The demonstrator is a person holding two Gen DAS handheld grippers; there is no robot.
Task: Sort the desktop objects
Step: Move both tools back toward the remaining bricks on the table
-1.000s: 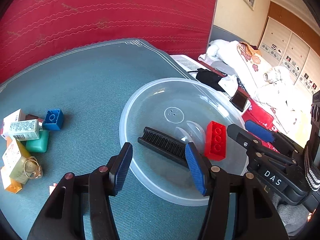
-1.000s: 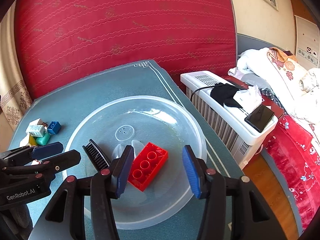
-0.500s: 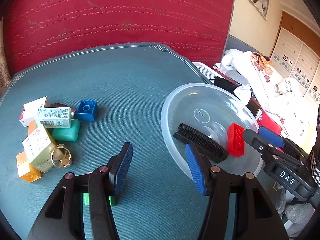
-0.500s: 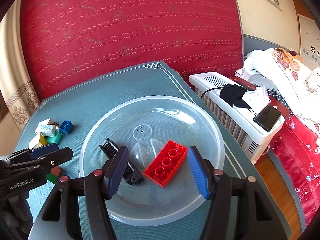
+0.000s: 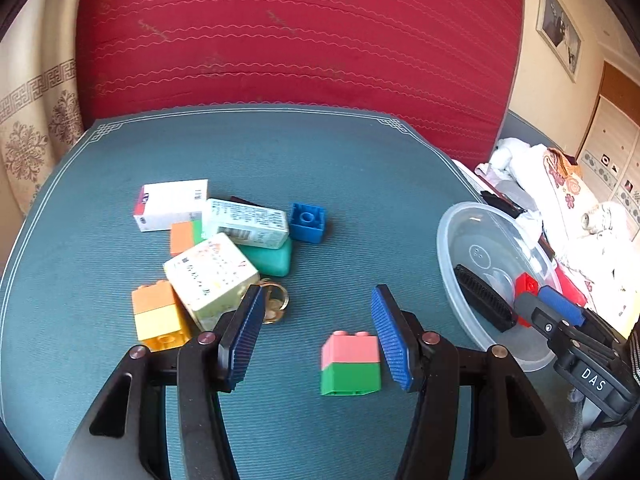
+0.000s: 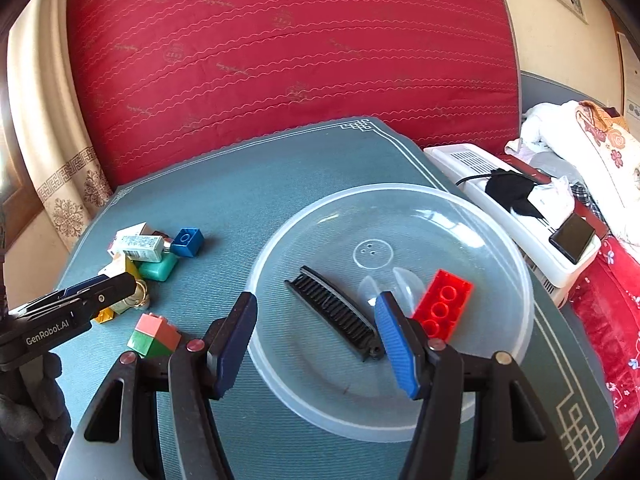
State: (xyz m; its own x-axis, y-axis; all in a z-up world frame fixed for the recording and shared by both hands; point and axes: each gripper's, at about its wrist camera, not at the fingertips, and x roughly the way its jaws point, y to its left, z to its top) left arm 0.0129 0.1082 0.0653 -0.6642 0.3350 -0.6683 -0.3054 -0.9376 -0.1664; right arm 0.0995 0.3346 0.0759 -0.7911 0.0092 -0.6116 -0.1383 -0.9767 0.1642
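The left gripper (image 5: 316, 330) has swung away from the clear bowl (image 5: 448, 256) and now looks over the loose pile on the teal tablecloth (image 5: 256, 152). Its jaws stand apart with nothing between them; the pink-and-green block (image 5: 350, 362) lies on the cloth just beside the right-hand pad, low in the left wrist view, untouched. That swing means the left hand is done at the bowl for now and is lining up a fresh pick, most likely this block.

Over in the right wrist view, the right gripper (image 6: 316, 336) has just been opening its jaws, and nothing sits between them. It hangs over the near rim of the bowl, where the red brick (image 6: 442, 304) and the black comb (image 6: 334, 312) already lie, so two items count as sorted.

Still waiting on the cloth: the blue block (image 5: 307, 222), the teal soap-like bar (image 5: 270, 258), the white boxes (image 5: 172, 204), the orange-and-yellow block (image 5: 158, 316), and what looks like a gold ring (image 5: 276, 300), though the left pad partly hides it.

Both grippers tilt downward toward the table, the left one rolled slightly, the right one square to the bowl.
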